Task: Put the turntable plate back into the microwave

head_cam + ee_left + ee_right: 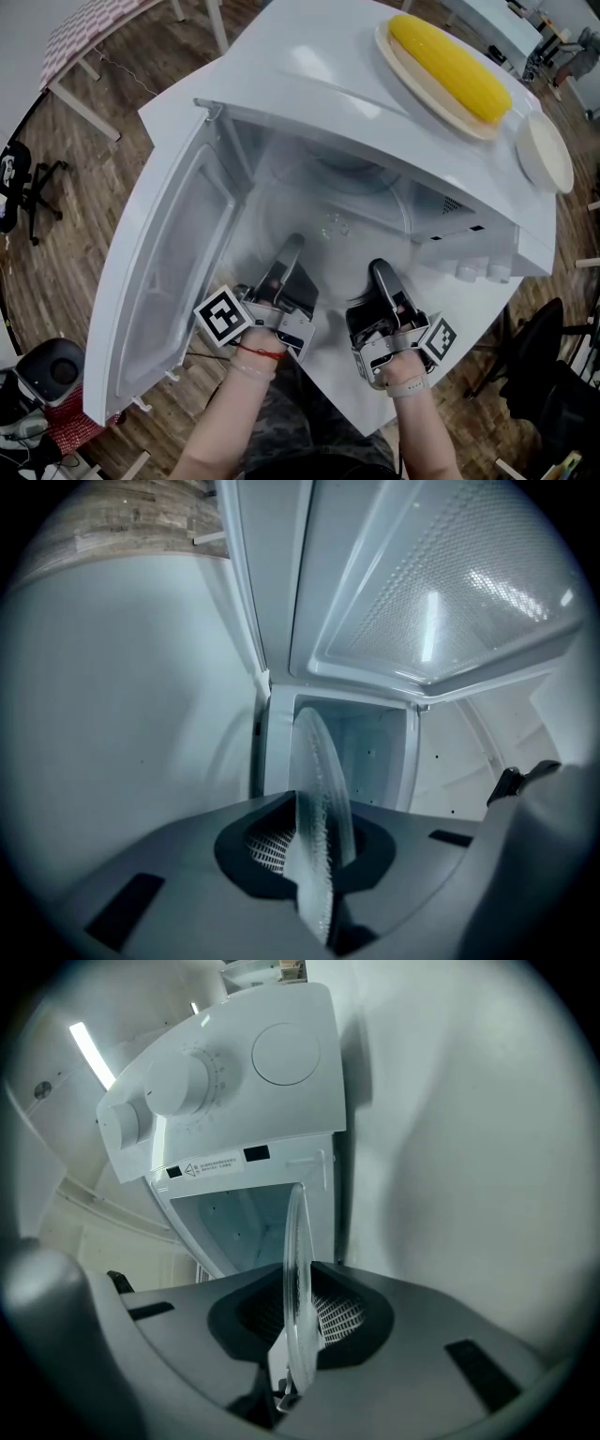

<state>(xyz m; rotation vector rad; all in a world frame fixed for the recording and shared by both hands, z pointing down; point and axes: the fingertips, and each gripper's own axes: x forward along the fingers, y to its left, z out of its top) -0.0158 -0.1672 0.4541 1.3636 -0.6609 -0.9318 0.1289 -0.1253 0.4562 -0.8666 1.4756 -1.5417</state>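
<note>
**Glass plate at the microwave's mouth, held on both sides, not yet set down**

The white microwave oven point(309, 66) stands with its white hinged door point(178, 253) swung wide to the left, so the way in is clear. The clear round glass turntable plate point(336, 223) is carried between the two grippers and reaches into the open cavity. The left gripper point(291, 246) has its jaws closed on the plate's near-left rim. The right gripper point(378, 272) is closed on the near-right rim. In each gripper view the ribbed glass edge sits pinched between the pads.

The carry to the opening looks done. What remains, by my reading, is to slide the plate fully in, lower it level onto the cavity floor, let go on both sides and draw the grippers out. Whether the far edge already rests on anything inside cannot be told through the glass.

Counted:
- one microwave, one door, and two round white knobs point(183, 1082) on its panel
- one turntable plate and two grippers
- on the microwave's top, one yellow corn cob point(450, 66) on one beige oval plate point(398, 58)
- one small white round dish point(544, 155) beside that plate
</note>
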